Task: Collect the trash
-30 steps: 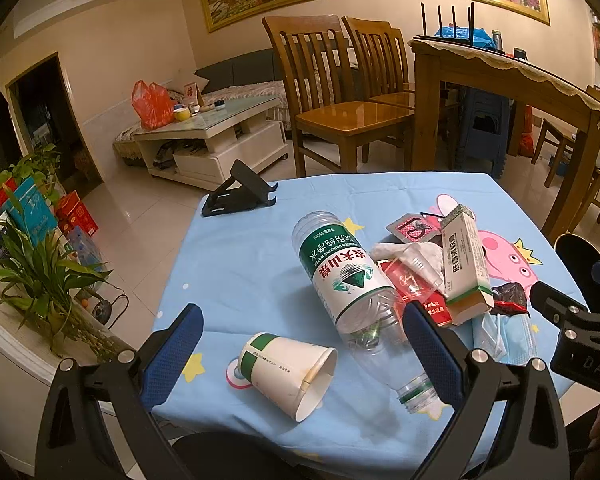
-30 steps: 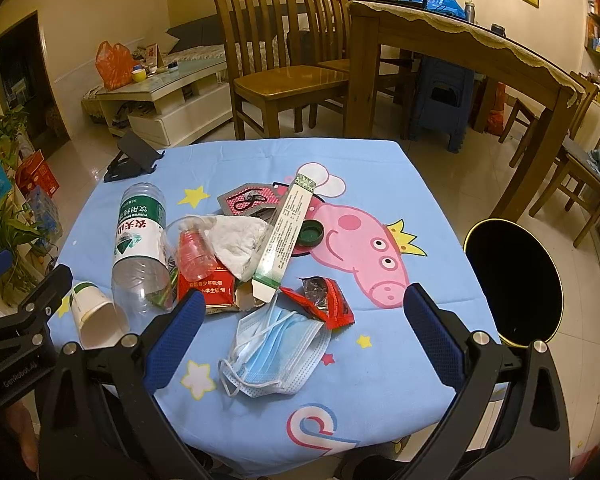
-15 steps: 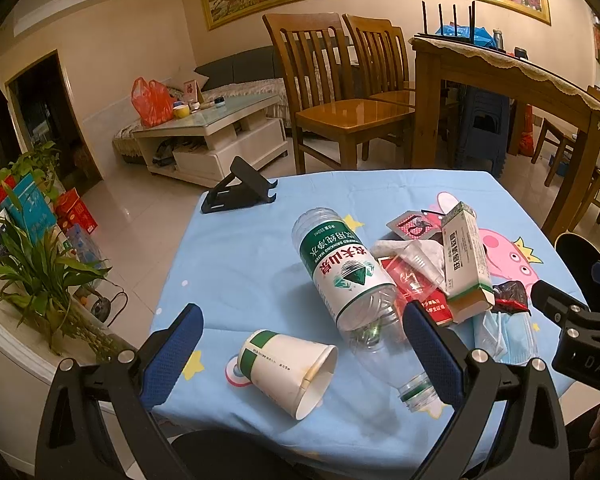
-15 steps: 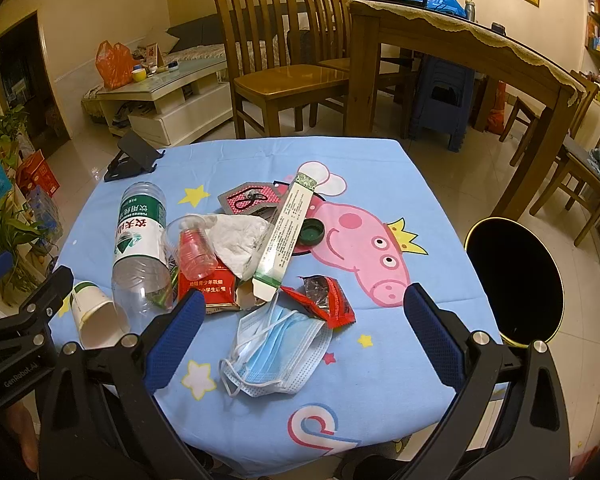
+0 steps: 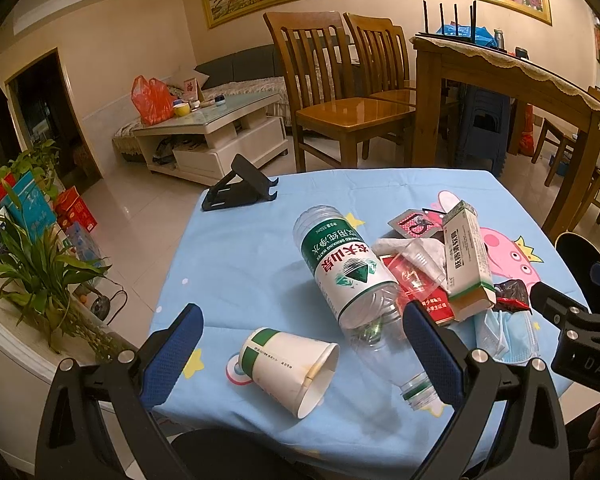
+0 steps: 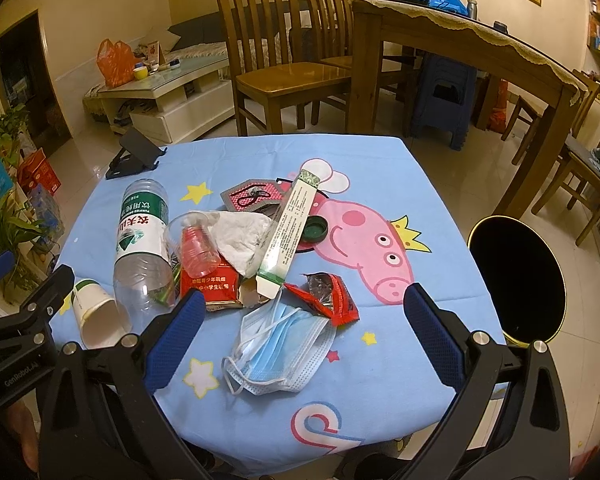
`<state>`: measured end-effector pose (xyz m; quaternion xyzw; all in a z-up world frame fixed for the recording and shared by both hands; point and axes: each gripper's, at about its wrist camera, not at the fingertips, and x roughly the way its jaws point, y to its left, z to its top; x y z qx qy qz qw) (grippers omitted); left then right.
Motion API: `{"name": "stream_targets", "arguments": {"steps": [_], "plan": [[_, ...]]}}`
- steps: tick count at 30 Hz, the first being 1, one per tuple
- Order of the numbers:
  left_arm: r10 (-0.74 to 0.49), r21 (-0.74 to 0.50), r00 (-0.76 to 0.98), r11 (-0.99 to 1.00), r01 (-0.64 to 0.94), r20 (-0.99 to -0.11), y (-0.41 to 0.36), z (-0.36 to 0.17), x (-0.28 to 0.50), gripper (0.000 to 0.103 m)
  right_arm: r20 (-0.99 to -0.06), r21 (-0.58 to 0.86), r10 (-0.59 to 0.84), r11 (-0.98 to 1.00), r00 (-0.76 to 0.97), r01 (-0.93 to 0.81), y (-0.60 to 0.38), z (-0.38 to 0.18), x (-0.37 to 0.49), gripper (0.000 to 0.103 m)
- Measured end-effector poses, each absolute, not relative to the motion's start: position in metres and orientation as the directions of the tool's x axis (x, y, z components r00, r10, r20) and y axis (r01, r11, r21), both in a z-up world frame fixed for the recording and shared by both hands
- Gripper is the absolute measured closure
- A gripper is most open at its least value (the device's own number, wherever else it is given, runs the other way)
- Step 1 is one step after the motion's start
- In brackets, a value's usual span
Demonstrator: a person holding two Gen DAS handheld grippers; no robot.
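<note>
Left gripper spread around paper cup; right gripper spread above mask.

Around the clear water bottle, lying on its side uncapped, the litter spreads. A paper cup lies tipped just left of its neck. To its right sit a clear plastic cup, crumpled tissue, a red packet and a long carton. Farther right lie a blue mask, a red wrapper and a green cap.
</note>
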<state>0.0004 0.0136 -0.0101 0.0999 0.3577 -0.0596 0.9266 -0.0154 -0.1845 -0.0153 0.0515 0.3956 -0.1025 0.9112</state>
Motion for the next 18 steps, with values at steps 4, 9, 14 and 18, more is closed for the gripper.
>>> {"name": "stream_targets", "arguments": {"steps": [4,9,14,18], "plan": [[-0.039,0.143,0.737,0.973,0.181,-0.675,0.014,-0.01,0.001,0.007,-0.732,0.012,-0.146,0.974,0.666,0.227,-0.183,-0.015,-0.016,0.005],[-0.038,0.142,0.736,0.973,0.181,-0.676,0.014,-0.01,0.001,0.007,-0.732,0.011,-0.146,0.974,0.666,0.226,-0.183,-0.014,-0.016,0.005],[-0.041,0.139,0.735,0.973,0.182,-0.677,0.014,-0.011,0.001,0.007,-0.734,0.004,-0.147,0.976,0.664,0.22,-0.178,-0.014,-0.016,0.005],[-0.04,0.127,0.734,0.977,0.171,-0.678,0.024,-0.012,0.003,0.007,-0.733,-0.004,-0.127,0.983,0.668,0.183,-0.169,-0.011,-0.011,0.005]]}}
